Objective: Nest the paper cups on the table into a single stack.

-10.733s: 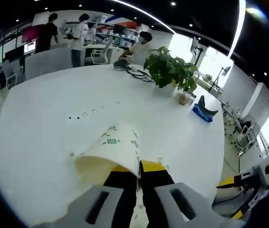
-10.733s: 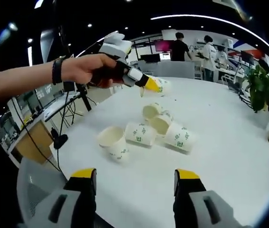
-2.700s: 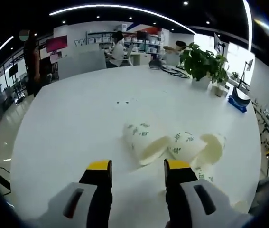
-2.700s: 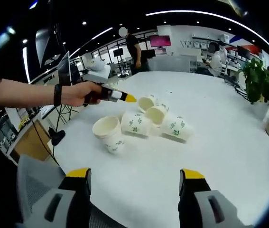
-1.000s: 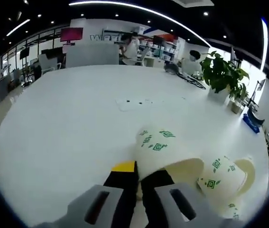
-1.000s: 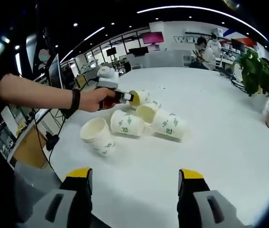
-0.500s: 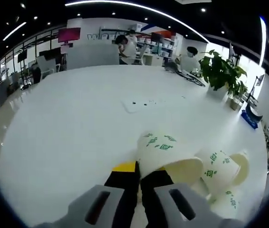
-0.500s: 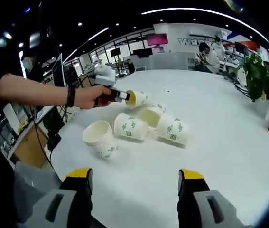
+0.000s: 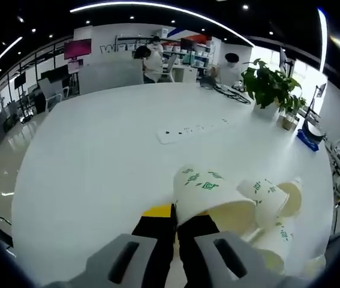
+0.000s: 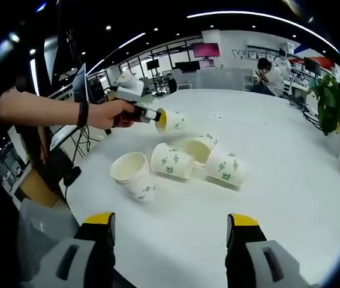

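White paper cup (image 9: 208, 195), green-patterned, is pinched by its rim in your left gripper (image 9: 174, 223), jaws nearly closed; half a second ago it lay against the pile (image 10: 184, 161), now it's lifted clear. That leaves three loose cups plus the stack (image 10: 132, 174) nearest you. Your right gripper (image 10: 170, 227) hangs wide open, empty. Wall lettering behind the pile is too blurred to read.
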`<state>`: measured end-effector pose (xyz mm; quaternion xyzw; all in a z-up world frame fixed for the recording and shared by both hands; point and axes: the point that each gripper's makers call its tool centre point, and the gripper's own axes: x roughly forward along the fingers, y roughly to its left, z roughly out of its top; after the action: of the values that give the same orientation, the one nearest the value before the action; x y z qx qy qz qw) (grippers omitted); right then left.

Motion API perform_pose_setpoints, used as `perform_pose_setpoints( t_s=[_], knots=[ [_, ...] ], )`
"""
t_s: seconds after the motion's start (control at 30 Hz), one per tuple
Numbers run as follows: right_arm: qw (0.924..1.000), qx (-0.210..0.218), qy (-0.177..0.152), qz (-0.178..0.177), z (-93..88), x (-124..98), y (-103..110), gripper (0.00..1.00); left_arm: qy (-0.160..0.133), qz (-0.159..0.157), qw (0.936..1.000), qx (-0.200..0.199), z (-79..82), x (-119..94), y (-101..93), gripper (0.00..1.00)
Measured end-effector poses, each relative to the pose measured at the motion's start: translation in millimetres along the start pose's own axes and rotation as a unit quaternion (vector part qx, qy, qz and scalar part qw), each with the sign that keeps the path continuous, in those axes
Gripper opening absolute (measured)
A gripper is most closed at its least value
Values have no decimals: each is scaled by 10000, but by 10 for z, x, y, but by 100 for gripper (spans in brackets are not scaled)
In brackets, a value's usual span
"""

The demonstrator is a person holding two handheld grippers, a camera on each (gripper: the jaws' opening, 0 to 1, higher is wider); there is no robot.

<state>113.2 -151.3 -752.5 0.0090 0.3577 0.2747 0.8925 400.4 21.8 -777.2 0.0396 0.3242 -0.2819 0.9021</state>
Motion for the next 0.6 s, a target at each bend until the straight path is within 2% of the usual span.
perform_pose_setpoints(
  t_s=[0.1,0.17,0.2,0.3,0.43,0.5,0.6],
  knots=[
    [10000,-55,-4,51,10,-1,7,77,2,-29,10000,84,3,-78,39,0],
    [9999,-114,-4,87,16,4,28,77,49,-88,9994,342,54,-167,-7,0],
    [9998,-146,6,106,19,7,40,78,75,-93,9990,429,20,-188,7,0],
    [9997,-203,-23,145,47,-1,68,78,61,-131,9985,536,34,-327,-76,0],
    [9995,-276,-39,172,69,-11,88,78,57,-203,9980,591,62,-407,-109,0],
    [9993,-321,-39,184,68,-19,96,79,82,-285,9981,534,47,-480,-142,0],
    [9992,-358,-26,189,63,-24,104,79,173,-397,9967,689,48,-553,-227,0]
  ],
)
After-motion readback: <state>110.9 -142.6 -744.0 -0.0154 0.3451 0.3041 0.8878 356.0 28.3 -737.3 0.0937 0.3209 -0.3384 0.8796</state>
